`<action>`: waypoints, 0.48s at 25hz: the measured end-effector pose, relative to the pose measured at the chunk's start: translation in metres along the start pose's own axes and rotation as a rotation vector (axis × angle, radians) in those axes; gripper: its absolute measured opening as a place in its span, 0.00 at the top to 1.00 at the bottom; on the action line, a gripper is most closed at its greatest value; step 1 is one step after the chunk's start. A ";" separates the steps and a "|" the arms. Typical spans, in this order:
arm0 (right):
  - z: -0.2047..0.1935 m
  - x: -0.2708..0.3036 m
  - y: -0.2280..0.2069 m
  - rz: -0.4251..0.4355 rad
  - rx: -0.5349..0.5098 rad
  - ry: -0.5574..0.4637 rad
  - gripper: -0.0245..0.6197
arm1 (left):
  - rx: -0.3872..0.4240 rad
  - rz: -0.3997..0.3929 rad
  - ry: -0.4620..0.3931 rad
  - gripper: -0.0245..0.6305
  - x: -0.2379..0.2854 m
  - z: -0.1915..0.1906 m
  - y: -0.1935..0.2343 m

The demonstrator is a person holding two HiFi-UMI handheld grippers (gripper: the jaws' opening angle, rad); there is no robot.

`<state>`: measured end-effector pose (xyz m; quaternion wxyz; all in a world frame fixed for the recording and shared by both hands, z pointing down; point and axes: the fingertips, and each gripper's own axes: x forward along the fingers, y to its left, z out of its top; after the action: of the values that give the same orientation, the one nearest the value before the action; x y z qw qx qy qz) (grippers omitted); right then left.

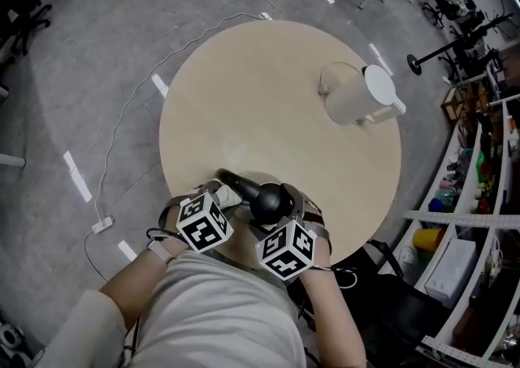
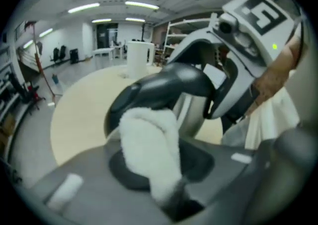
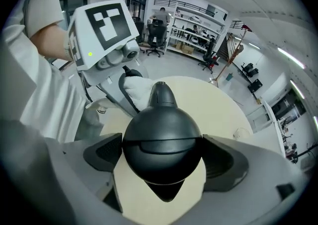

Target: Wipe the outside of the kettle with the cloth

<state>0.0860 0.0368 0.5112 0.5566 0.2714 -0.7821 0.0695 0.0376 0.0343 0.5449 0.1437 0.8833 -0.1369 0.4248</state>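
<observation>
- The left gripper sits at the near edge of the round tabletop. Its fingers are pressed together on a white fluffy cloth, which stands up out of them.
- The cloth lies right against the slim dark arm of the black kettle. Whether the two actually touch I cannot tell.
- The kettle's long axis runs from that slim arm, at the left fingers, down and to the right to its round body. The surface to be wiped therefore lies just right of the cloth, and the left hand is the nearer one for the stroke.
- The right gripper pinches the round body, one pad on each flank, with the tabletop showing beneath. My judgement is that it serves as the steadying hand while the cloth travels along the body.
- A white jug stands well apart at the far right of the tabletop, with neither gripper near it.
</observation>
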 end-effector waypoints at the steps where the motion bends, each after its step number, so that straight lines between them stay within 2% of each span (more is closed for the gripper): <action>1: 0.000 0.000 0.001 -0.002 -0.005 0.007 0.23 | 0.019 0.032 0.007 0.80 -0.002 0.001 -0.002; 3: -0.001 0.002 0.001 -0.005 -0.022 0.022 0.22 | 0.014 0.053 -0.008 0.80 -0.007 0.005 -0.007; 5: -0.003 0.003 -0.001 -0.011 -0.033 0.033 0.22 | -0.061 0.002 -0.063 0.80 -0.005 0.006 -0.007; 7: -0.005 0.005 -0.004 -0.016 -0.038 0.042 0.22 | -0.249 -0.125 -0.147 0.79 0.003 0.002 0.002; 8: -0.006 0.005 -0.006 -0.017 -0.041 0.045 0.21 | -0.336 -0.166 -0.159 0.78 0.009 -0.003 0.011; 9: -0.006 0.005 -0.007 -0.017 -0.044 0.047 0.21 | -0.376 -0.161 -0.127 0.78 0.018 -0.014 0.022; 12: -0.006 0.005 -0.006 -0.019 -0.052 0.054 0.21 | -0.330 -0.072 0.062 0.80 0.060 -0.050 0.043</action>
<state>0.0929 0.0323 0.5169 0.5849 0.2622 -0.7659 0.0514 0.0219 0.0061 0.6282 0.3062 0.8385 -0.1687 0.4179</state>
